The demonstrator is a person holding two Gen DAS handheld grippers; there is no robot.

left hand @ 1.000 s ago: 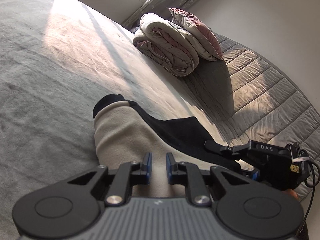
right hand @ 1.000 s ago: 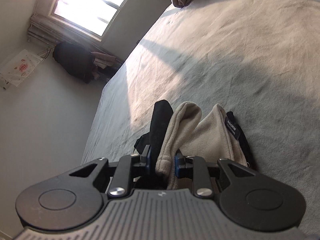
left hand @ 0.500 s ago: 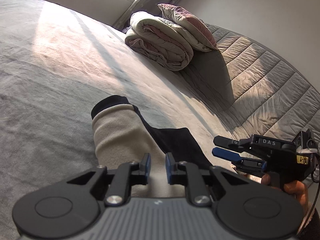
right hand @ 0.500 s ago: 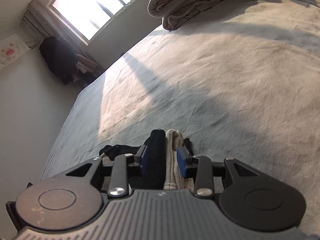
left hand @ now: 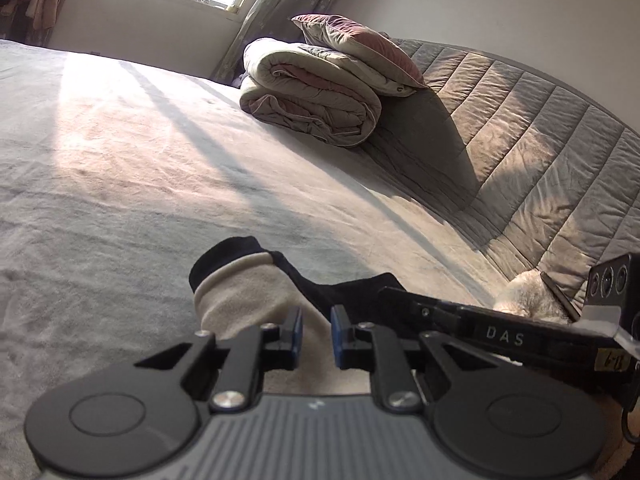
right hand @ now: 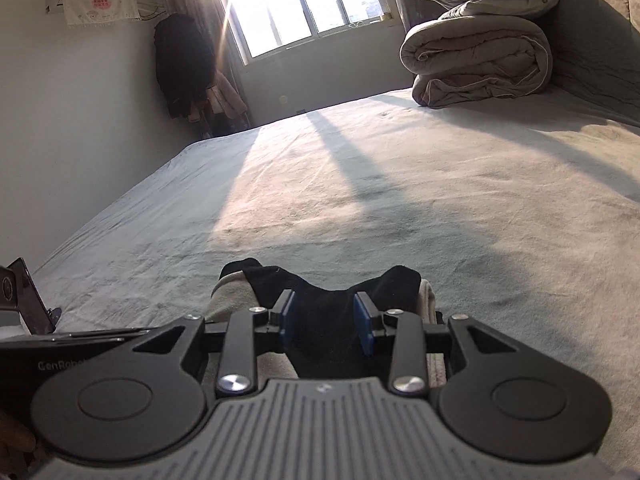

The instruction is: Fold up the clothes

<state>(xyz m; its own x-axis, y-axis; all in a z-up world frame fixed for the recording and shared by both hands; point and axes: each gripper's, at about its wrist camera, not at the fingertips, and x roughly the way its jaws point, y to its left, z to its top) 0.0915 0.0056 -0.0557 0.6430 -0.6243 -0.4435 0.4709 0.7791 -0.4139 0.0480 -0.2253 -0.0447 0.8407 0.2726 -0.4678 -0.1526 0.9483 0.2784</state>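
While the beige-and-black garment (left hand: 256,300) lies bunched on the grey bedspread (left hand: 120,184) at lower centre of both views, the left gripper (left hand: 316,330) sits over its beige part, fingers slightly parted, nothing pinched. Right gripper (right hand: 326,322), seen lower centre in its own view, is spread wider, black fabric lying between its pads (right hand: 287,320) without visible contact. Folded duvet (right hand: 476,60) sits upper right.
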